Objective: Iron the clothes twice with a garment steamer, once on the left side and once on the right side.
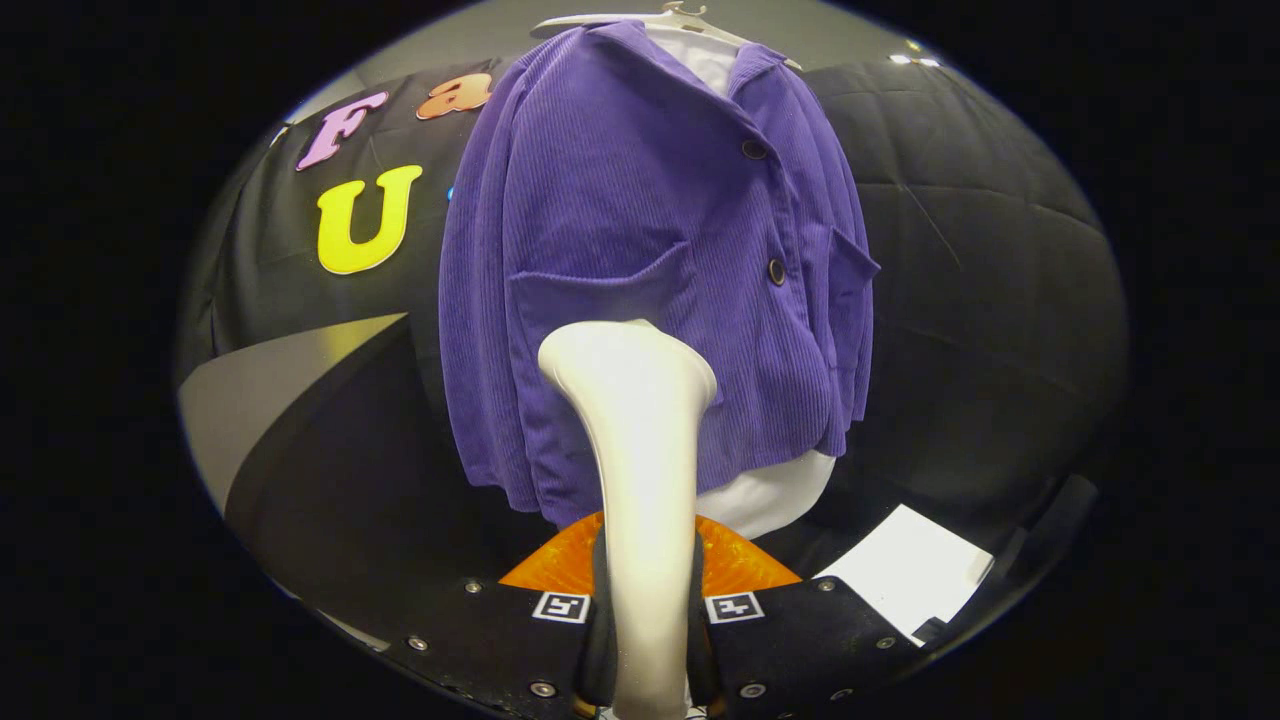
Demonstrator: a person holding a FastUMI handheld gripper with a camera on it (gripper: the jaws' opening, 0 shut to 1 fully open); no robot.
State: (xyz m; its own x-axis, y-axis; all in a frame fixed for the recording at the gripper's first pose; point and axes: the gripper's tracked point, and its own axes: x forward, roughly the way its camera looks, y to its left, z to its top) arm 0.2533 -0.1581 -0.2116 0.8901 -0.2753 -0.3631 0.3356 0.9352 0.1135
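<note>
Clamped between both fingers of the hand-held gripper [648,640], the rigid, smooth steamer [635,450] looks light but slip-prone, best held low on its neck, facing the soft purple jacket [620,220]

Gripper [648,610] fingers clamp both sides of the white garment steamer [640,480] handle, its flared head up against the purple corduroy jacket [620,230] just below the left chest pocket. Jacket hangs on a white hanger [690,22] over a white shirt [775,495] that shows at the collar and under the hem, two dark buttons on the placket. White sheet of paper [910,575] lies on the dark surface near the fingers, on the right; an orange piece [545,565] sits just ahead of the fingers, behind the steamer handle.
</note>
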